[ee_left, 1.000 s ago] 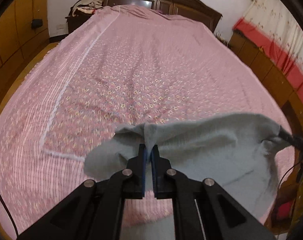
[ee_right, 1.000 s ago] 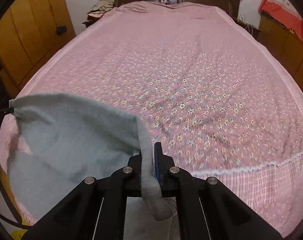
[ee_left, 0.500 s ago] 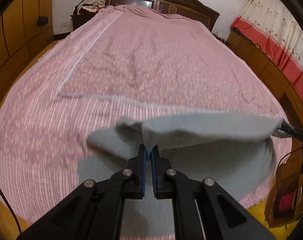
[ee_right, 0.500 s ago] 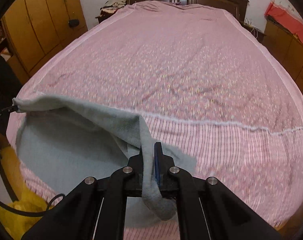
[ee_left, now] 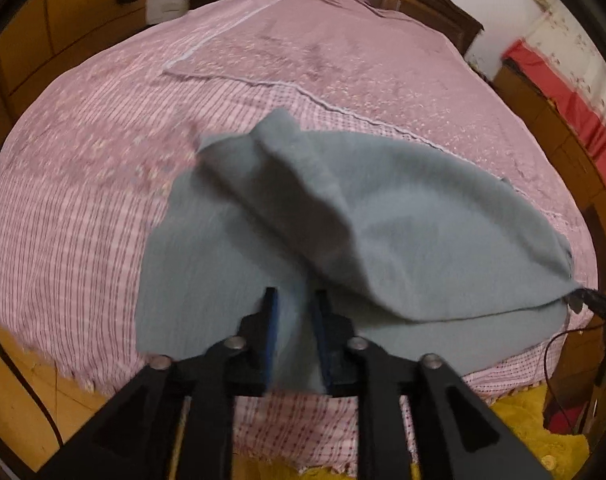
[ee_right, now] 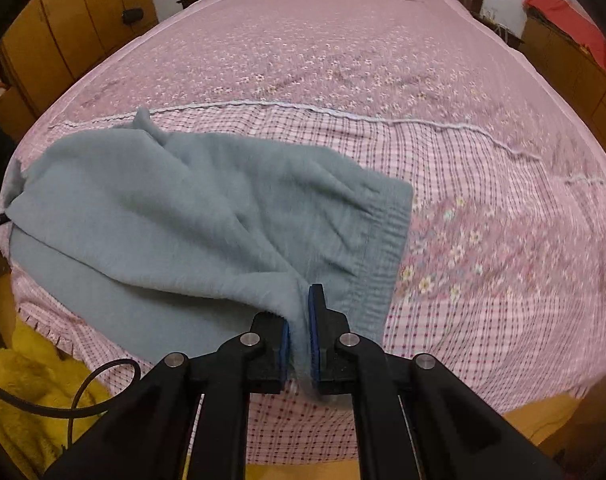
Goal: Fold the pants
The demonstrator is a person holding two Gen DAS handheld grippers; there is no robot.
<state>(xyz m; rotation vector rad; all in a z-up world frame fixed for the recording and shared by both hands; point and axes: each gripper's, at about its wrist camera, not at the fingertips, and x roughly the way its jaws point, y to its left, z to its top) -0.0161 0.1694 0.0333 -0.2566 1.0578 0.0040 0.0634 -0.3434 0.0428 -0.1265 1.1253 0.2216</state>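
Observation:
Grey-blue fleece pants (ee_left: 403,232) lie at the near end of the pink bed, folded over on themselves with a loose fold on top. My left gripper (ee_left: 294,304) is open just above the lower layer, holding nothing. In the right wrist view the pants (ee_right: 163,208) spread to the left, waistband (ee_right: 383,256) toward the right. My right gripper (ee_right: 299,308) has its jaws slightly apart with a corner of the pants still between the pads. The right gripper's tip shows at the far right of the left wrist view (ee_left: 595,300).
The pink flowered and checked bedspread (ee_right: 383,60) covers a large bed with a dark wooden headboard (ee_left: 423,4). Wooden wardrobes (ee_right: 63,32) stand on the left. A yellow fuzzy cloth (ee_right: 27,392) and a black cable (ee_right: 63,396) lie below the bed's near edge.
Both grippers came down and back toward the bed's near end, laying the pants over. The left gripper opened and let go of the cloth. The right jaws have loosened.

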